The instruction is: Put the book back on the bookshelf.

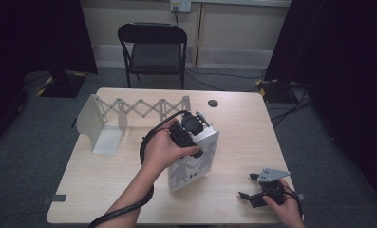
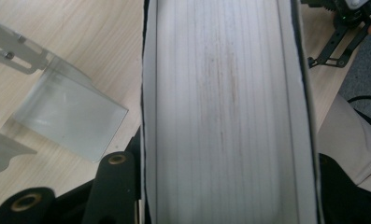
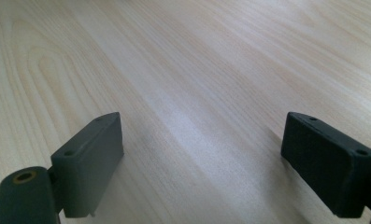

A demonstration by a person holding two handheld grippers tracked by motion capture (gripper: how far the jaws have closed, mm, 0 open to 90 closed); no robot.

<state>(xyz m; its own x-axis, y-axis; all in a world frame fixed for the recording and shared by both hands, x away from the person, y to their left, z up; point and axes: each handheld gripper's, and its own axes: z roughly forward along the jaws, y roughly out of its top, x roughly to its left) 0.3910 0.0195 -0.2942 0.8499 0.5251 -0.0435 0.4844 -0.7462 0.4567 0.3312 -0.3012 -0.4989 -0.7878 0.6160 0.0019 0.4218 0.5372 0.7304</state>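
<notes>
Table [image 1: 233, 123]: pale wood-grain laminate, flat and smooth, under both tongs.

Expanding book rack [image 1: 129, 114]: matte metal end plates joined by a scissor lattice, resting on the table just beyond and to the left of the left gripper [image 1: 188, 135].

Book [image 1: 195, 164]: a thick hardback, rigid boards with a pale printed cover, standing on its lower edge directly beneath the left gripper. The jaws are closed across its top edge, one per cover; in the left gripper view the page block [image 2: 220, 112] runs between them, striated and slightly soiled. Judged fairly heavy and stiff, with smooth covers likely to slip. Grip across both boards near mid-length; keep it vertical.

Right gripper [image 1: 252, 187]: spread wide, holding nothing, low over bare table, well right of the book.
</notes>
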